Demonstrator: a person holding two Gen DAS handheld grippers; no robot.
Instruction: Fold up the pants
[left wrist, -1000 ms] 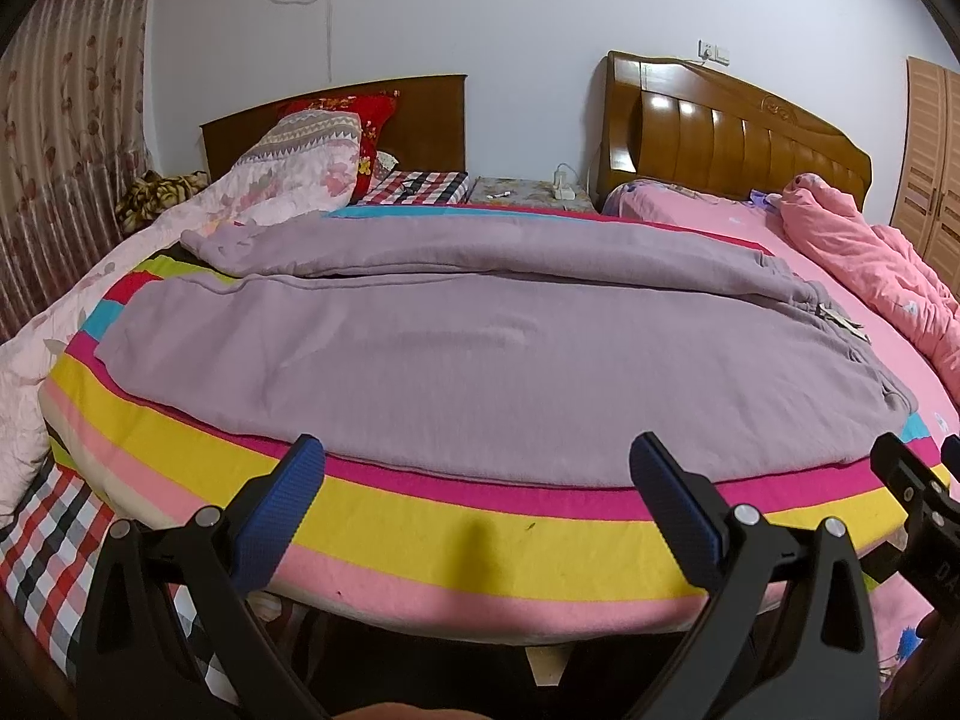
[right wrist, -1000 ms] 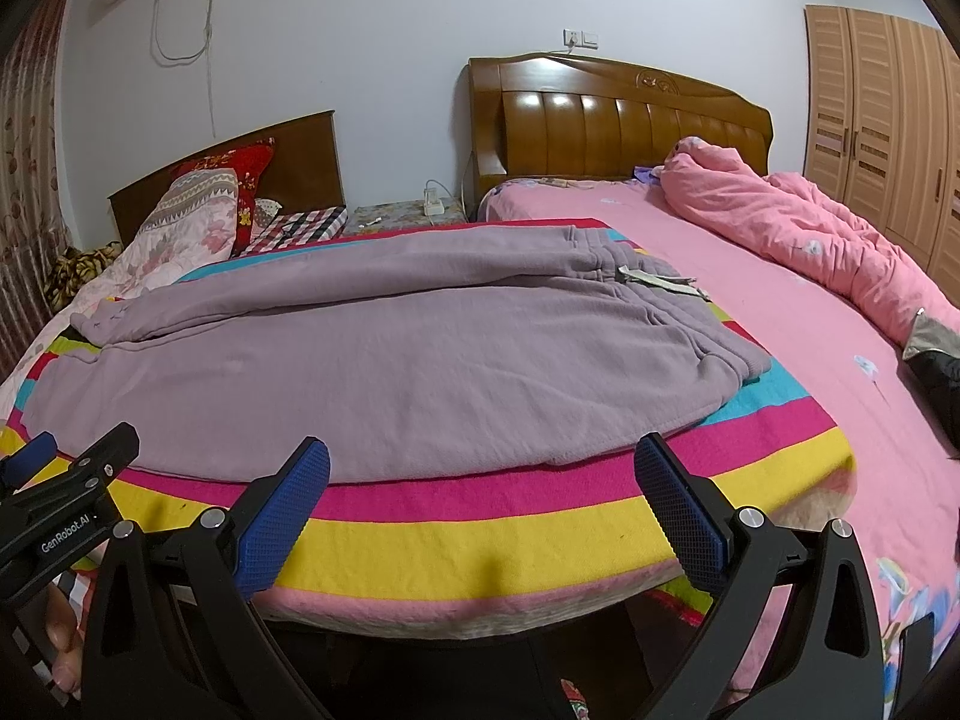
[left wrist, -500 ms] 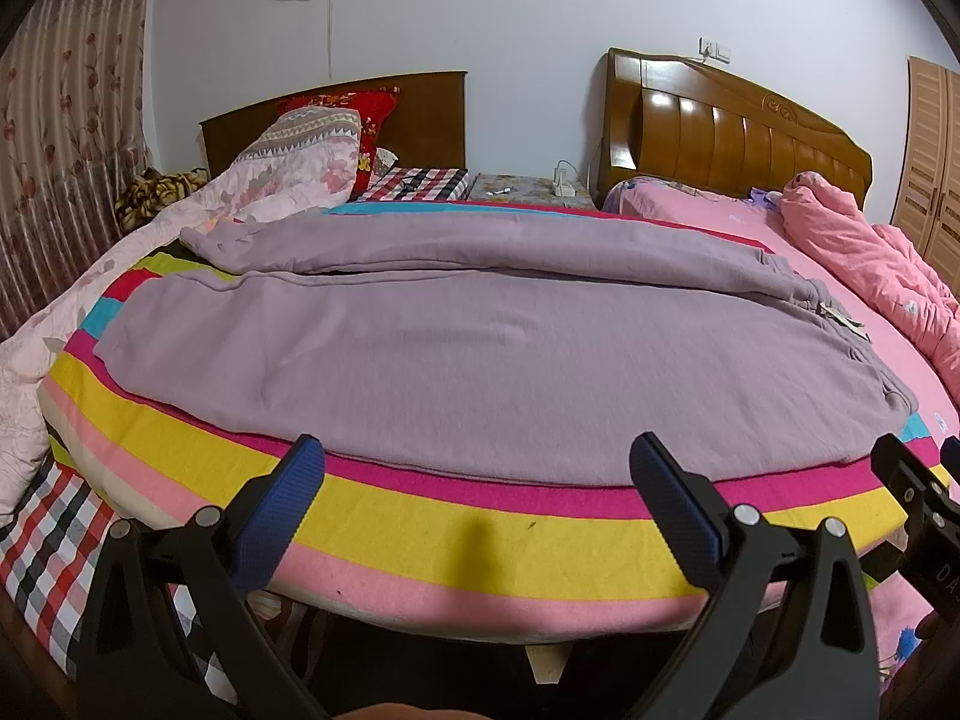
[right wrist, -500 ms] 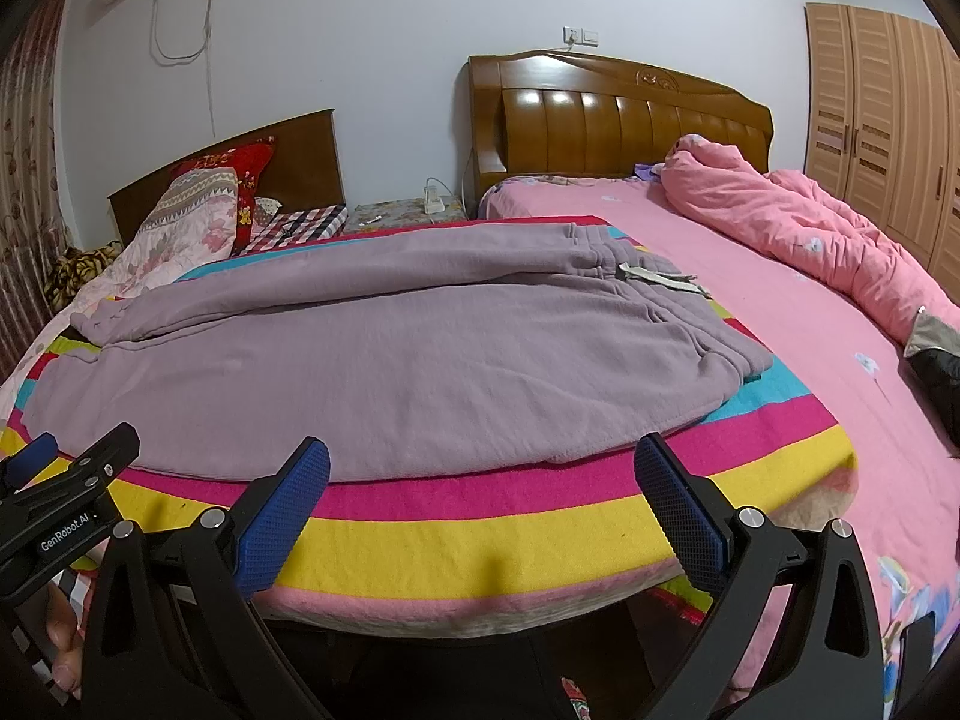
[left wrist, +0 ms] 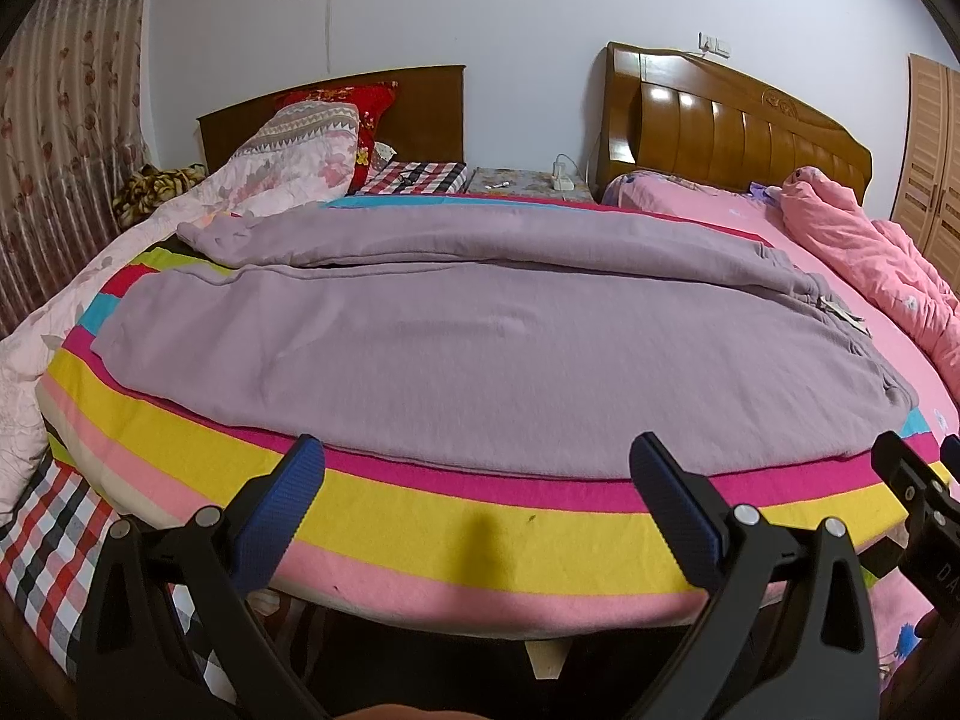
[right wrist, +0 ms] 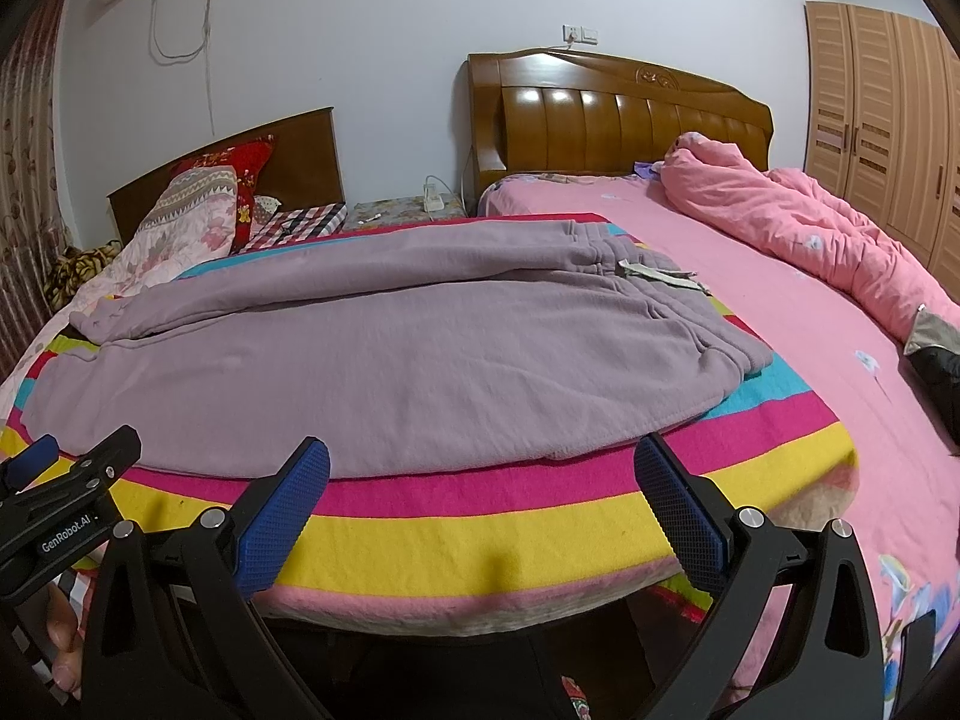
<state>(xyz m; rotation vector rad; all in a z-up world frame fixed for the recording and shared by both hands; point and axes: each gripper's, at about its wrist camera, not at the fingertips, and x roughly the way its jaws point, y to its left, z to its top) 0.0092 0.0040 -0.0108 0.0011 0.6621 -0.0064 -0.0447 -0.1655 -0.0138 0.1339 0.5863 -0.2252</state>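
Mauve pants (left wrist: 480, 348) lie flat across a striped blanket (left wrist: 480, 516) on the bed, waistband to the right, leg ends to the left, the far leg lying partly over the near one. They also show in the right wrist view (right wrist: 390, 372), with a white tag (right wrist: 654, 273) at the waistband. My left gripper (left wrist: 477, 468) is open and empty, short of the pants' near edge. My right gripper (right wrist: 480, 468) is open and empty, also just before the near edge, further right along the bed. Each gripper shows at the edge of the other's view.
A pink quilt (right wrist: 810, 228) is bunched on the pink bed at the right. Pillows (left wrist: 300, 150) and a floral quilt lie at the left by the dark headboard. A nightstand (left wrist: 522, 183) stands between the headboards. A wardrobe (right wrist: 882, 120) is at the far right. A dark item (right wrist: 936, 372) lies on the pink sheet.
Both grippers have crept very slightly; the pants lie as before and both grippers stay open.
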